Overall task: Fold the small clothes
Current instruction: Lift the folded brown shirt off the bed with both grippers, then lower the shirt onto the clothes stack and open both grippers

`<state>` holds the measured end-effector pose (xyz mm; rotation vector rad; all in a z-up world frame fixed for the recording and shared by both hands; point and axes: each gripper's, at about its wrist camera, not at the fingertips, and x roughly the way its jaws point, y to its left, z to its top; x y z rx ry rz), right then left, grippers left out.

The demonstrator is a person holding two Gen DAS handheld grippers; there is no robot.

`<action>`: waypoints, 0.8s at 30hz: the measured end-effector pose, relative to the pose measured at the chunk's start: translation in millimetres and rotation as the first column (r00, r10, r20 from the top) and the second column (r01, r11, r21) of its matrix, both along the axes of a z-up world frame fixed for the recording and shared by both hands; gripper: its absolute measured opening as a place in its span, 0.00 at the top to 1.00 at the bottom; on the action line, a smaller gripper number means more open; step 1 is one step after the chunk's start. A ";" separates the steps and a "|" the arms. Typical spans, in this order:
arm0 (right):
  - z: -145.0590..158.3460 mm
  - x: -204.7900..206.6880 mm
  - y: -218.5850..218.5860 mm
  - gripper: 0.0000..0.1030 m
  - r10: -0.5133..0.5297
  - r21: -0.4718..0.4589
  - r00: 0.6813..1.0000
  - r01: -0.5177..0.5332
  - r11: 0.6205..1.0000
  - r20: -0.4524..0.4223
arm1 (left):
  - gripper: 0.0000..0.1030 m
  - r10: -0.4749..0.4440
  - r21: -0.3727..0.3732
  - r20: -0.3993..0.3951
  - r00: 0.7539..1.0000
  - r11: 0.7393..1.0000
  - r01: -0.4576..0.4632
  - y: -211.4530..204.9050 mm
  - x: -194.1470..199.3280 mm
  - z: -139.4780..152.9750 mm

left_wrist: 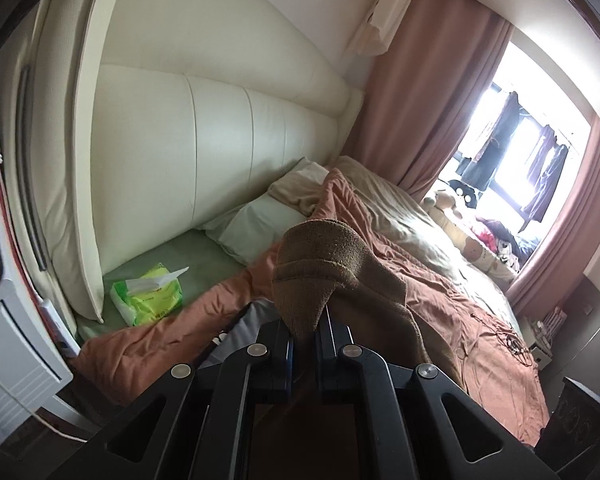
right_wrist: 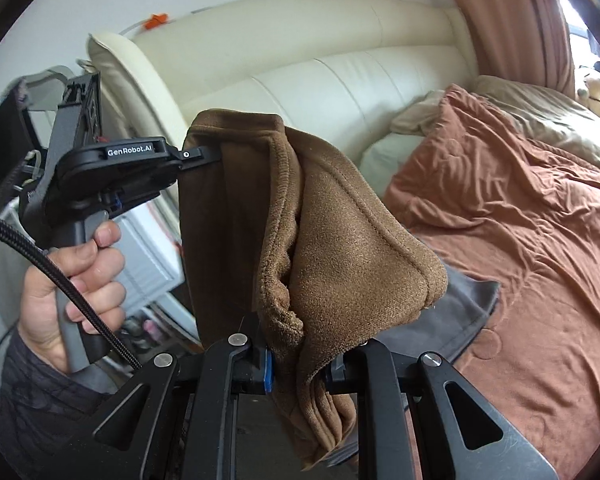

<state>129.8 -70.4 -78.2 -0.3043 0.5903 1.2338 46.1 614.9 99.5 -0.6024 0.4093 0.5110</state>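
Observation:
A brown fleece garment (right_wrist: 332, 232) hangs in the air above the bed, held between both grippers. My right gripper (right_wrist: 300, 368) is shut on its lower edge, with cloth bunched between the pads and drooping below them. In the right wrist view, my left gripper (right_wrist: 216, 152) comes in from the left, held by a hand (right_wrist: 72, 280), and is shut on the garment's upper left corner. Seen from the left wrist, the same brown garment (left_wrist: 324, 264) stands up out of the left gripper (left_wrist: 304, 328), pinched between its jaws.
A rust-coloured quilt (right_wrist: 520, 240) covers the bed, with a grey cloth (right_wrist: 460, 312) lying on it under the garment. A green tissue pack (left_wrist: 148, 296) sits by the cream headboard (left_wrist: 220, 140). Pillows (left_wrist: 260, 224), plush toys (left_wrist: 452, 204) and pink curtains (left_wrist: 432, 112) lie farther off.

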 end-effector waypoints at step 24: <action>-79.3 147.3 70.0 0.84 -0.169 -0.129 0.985 0.163 0.978 -0.036 | 0.93 -0.032 -0.061 -0.208 0.978 0.998 0.020 53.4 168.9 -117.4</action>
